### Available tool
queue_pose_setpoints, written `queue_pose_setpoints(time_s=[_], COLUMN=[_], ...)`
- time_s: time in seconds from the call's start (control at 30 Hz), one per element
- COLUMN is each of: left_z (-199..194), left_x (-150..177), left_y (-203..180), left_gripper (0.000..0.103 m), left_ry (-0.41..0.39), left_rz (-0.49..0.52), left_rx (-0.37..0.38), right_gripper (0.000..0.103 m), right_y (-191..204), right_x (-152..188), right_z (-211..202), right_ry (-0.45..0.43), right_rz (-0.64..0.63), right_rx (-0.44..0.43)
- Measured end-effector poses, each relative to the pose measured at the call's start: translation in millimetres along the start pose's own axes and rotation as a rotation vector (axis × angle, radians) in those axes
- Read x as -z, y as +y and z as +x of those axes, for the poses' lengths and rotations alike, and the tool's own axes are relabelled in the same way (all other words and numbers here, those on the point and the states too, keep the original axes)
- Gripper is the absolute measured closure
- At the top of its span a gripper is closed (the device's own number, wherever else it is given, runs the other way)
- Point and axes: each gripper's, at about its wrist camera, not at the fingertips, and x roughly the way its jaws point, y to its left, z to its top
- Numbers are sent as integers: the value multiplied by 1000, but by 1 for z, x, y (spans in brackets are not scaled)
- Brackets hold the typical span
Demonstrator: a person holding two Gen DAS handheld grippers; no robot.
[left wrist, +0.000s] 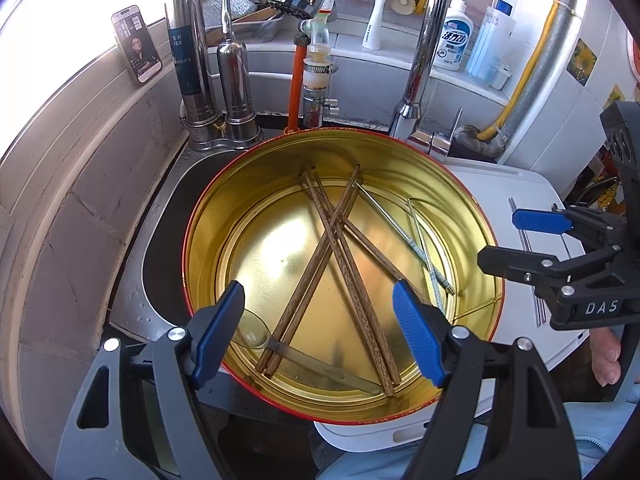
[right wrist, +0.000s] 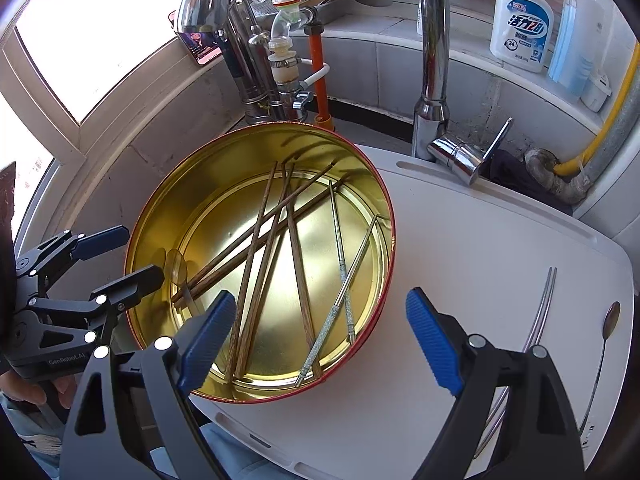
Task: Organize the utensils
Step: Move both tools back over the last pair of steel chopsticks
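Both tongs are spread wide with nothing in them. The left tongs (left wrist: 320, 320) hang over the near rim of the round tin (left wrist: 192, 240), probably to steady it or fish something out. The right tongs (right wrist: 320, 332) hover over the white board (right wrist: 480, 240) just right of the tin, near the loose metal chopsticks (right wrist: 540, 312) and a small spoon (right wrist: 610, 320), so my guess is those go in next.

Inside the tin: wooden chopsticks (left wrist: 344, 256) crisscrossed in a messy pile, a patterned metal pair (left wrist: 424, 252) and a clear plastic spoon (left wrist: 256, 332) pinned under the wood. Tin's shiny gold inside with a red rim, so smooth that things will likely slide. It sits half on the board, half over the sink (left wrist: 160, 208).
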Motion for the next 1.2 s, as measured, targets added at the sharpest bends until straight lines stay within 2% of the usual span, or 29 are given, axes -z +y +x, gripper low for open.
queue_pose_setpoints(time_s=[0.37, 0.53, 0.67, 0.97, 1.13, 1.2], left_z=[3, 3, 4, 18, 35, 46], left_x=[-3, -4, -9, -24, -21, -20], left_y=[-14, -33, -64, -152, -204, -225], left_gripper=[28, 28, 28, 28, 28, 28], left_ry=[9, 4, 1, 40, 96, 116], left_rz=[-8, -10, 48, 215, 328, 370], left_rx=[43, 100, 151, 237, 272, 274], right_gripper=[15, 15, 15, 15, 15, 20], right_y=[-23, -47, -74, -155, -199, -211], right_x=[20, 42, 61, 93, 95, 91], right_z=[-10, -20, -25, -46, -42, -33], right_ry=[-5, -29, -29, -60, -17, 19], right_rz=[63, 73, 114, 307, 402, 416], right_rx=[-24, 19, 41, 88, 119, 124])
